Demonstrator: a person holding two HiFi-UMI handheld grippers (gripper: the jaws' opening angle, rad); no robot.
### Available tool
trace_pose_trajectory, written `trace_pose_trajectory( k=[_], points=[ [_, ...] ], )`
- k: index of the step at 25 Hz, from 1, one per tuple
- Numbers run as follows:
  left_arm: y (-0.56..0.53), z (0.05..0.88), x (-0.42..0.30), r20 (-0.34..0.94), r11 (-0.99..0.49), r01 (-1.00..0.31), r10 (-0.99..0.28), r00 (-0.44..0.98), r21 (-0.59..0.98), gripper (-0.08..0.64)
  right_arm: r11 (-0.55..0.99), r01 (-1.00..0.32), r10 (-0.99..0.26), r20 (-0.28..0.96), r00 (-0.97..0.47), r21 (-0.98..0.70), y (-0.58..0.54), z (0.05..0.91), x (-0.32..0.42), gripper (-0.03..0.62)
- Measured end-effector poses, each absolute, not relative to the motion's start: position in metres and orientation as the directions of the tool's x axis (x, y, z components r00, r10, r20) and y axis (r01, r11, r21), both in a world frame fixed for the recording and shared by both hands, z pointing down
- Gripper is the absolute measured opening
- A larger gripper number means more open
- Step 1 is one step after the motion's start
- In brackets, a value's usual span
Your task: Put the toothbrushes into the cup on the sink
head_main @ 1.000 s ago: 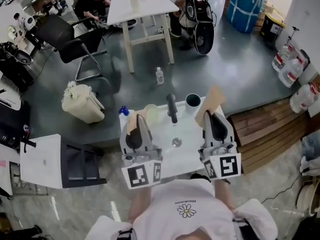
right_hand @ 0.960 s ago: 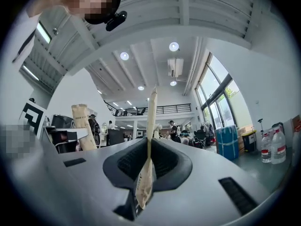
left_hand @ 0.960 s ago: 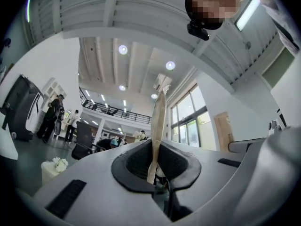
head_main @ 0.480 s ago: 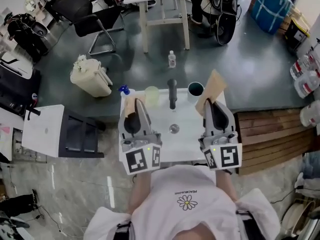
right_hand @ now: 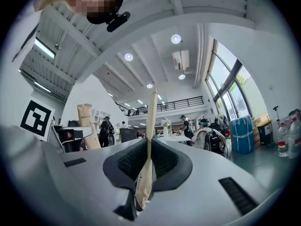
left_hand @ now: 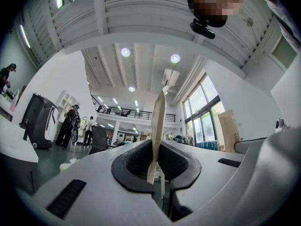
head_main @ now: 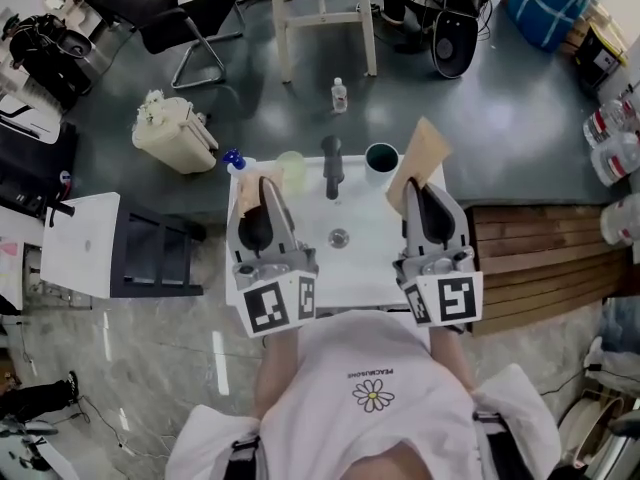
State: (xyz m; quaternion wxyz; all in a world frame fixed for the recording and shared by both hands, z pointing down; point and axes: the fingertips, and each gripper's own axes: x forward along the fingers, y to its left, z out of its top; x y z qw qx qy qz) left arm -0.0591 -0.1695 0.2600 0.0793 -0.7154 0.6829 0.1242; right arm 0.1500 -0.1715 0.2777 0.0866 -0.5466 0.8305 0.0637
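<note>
Firmly pinched edge-on between the closed pads of the left gripper (left_hand: pixel 156 149): a thin tan paper packet (left_hand: pixel 158 121), poking up past the tips. Clamped the same way in the right gripper (right_hand: pixel 148 147): a second tan packet (right_hand: pixel 150 121), with a lower end dangling beneath the jaws. Cannot tell what sits inside either. Both held above the near half of the white sink (head_main: pixel 370 268), one per side. On the far rim, a dark cup (head_main: pixel 381 157) just right of the black faucet (head_main: pixel 331 164), a pale cup (head_main: pixel 291 168) left of it. Beyond, grey floor with a small bottle (head_main: pixel 340 95) and a black chair (head_main: pixel 190 18).
</note>
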Motion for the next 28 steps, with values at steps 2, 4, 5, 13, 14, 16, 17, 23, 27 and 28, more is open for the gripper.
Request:
trace_pose_trajectory(
  k=[2, 4, 5, 13, 14, 16, 17, 23, 27, 28],
  points=[
    [-0.170, 0.261, -0.059, -0.284, -0.053, -0.997, -0.958, 0.035, 0.059, 0.035, 0.395, -0.919, -0.897, -0.210, -0.388, 0.009, -0.172, 0.279, 0.150, 0.028],
    [-0.171, 0.263, -0.059, -0.282, -0.052, -0.997, -0.959, 0.033, 0.061, 0.035, 0.400, -0.916, -0.896, -0.207, -0.393, 0.007, -0.173, 0.281, 0.150, 0.026],
    [-0.171, 0.264, -0.059, -0.281, -0.052, -0.997, -0.959, 0.033, 0.061, 0.035, 0.404, -0.915, -0.895, -0.206, -0.396, 0.005, -0.173, 0.282, 0.149, 0.028],
    [-0.179, 0.269, -0.060, -0.266, -0.055, -0.997, -0.963, 0.037, 0.060, 0.035, 0.395, -0.919, -0.902, -0.191, -0.386, -0.008, -0.180, 0.288, 0.154, 0.028],
    [-0.180, 0.269, -0.060, -0.265, -0.057, -0.997, -0.964, 0.039, 0.059, 0.035, 0.395, -0.919, -0.902, -0.191, -0.386, -0.007, -0.182, 0.288, 0.154, 0.028],
    [-0.181, 0.268, -0.061, -0.262, -0.058, -0.997, -0.964, 0.040, 0.060, 0.035, 0.400, -0.917, -0.900, -0.193, -0.391, -0.005, -0.187, 0.287, 0.151, 0.028],
    [-0.183, 0.268, -0.061, -0.262, -0.058, -0.997, -0.964, 0.040, 0.060, 0.035, 0.403, -0.915, -0.898, -0.195, -0.395, -0.003, -0.190, 0.286, 0.150, 0.028],
    [-0.188, 0.270, -0.063, -0.255, -0.054, -0.997, -0.966, 0.037, 0.060, 0.035, 0.424, -0.906, -0.889, -0.198, -0.414, -0.010, -0.224, 0.289, 0.149, 0.028],
    [-0.192, 0.273, -0.067, -0.241, -0.046, -0.997, -0.970, 0.029, 0.065, 0.035, 0.425, -0.904, -0.893, -0.178, -0.414, -0.031, -0.254, 0.302, 0.150, 0.028],
    [-0.193, 0.274, -0.068, -0.239, -0.044, -0.997, -0.971, 0.027, 0.066, 0.035, 0.422, -0.906, -0.896, -0.170, -0.411, -0.032, -0.261, 0.307, 0.151, 0.028]
  ],
)
